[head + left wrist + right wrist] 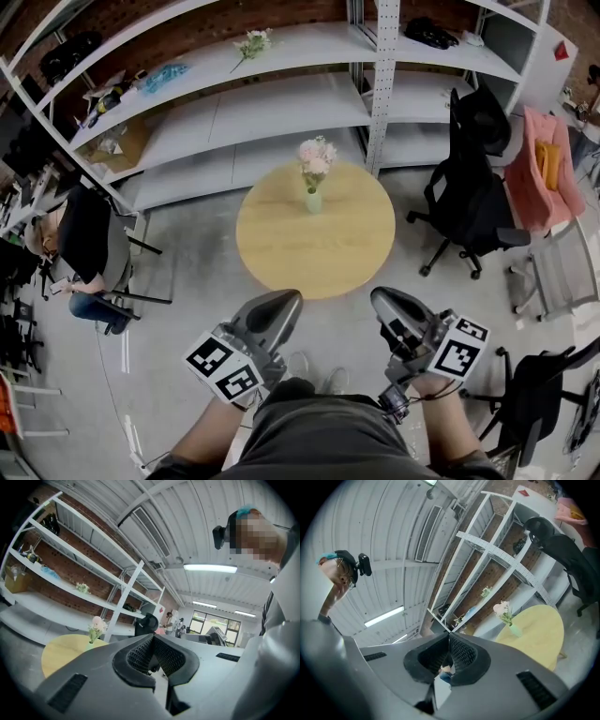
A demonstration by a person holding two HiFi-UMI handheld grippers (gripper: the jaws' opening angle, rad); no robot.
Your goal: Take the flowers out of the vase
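At the left a seated person (80,248) sat beside the white shelves (281,103). The left gripper (279,305) hovered short of the round table (281,253), its jaws pressed together on nothing. The pink flowers (317,157) stood upright in the pale green vase (313,201) near the tabletop's far edge, well apart from both grippers. The right gripper (386,302) was likewise closed and empty. A black chair (469,197) stood off the table's right edge.
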